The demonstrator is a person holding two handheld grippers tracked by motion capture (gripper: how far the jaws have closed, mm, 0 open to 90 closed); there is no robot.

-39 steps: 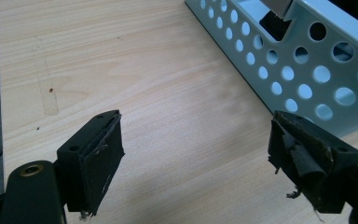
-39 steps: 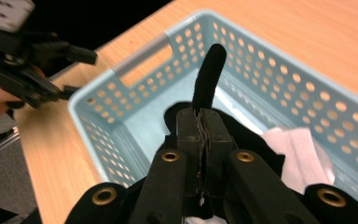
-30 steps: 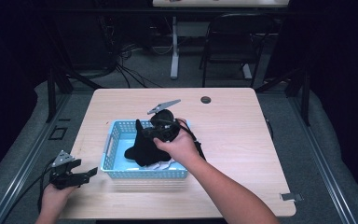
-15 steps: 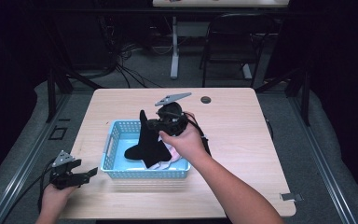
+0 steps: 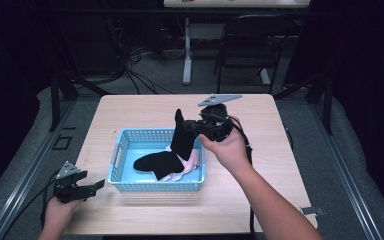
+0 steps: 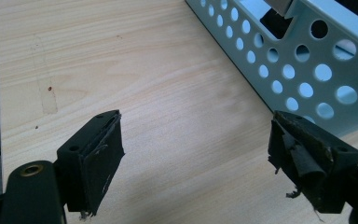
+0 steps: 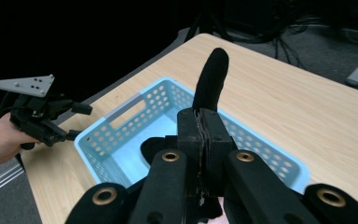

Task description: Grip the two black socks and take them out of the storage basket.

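Perforated plastic basket (image 5: 122,155); matt wood table (image 5: 130,112); cloth sock (image 5: 180,137).

We hold the right gripper (image 5: 196,126) raised, jaws closed tight. The left gripper (image 5: 92,186) rests low, jaws spread wide apart.

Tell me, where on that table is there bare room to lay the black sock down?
Bare wood lies right of the blue basket, past the right claw gripping the black sock, and along the table's far edge. The basket is crowded with cloth; the left claw sits beside it.
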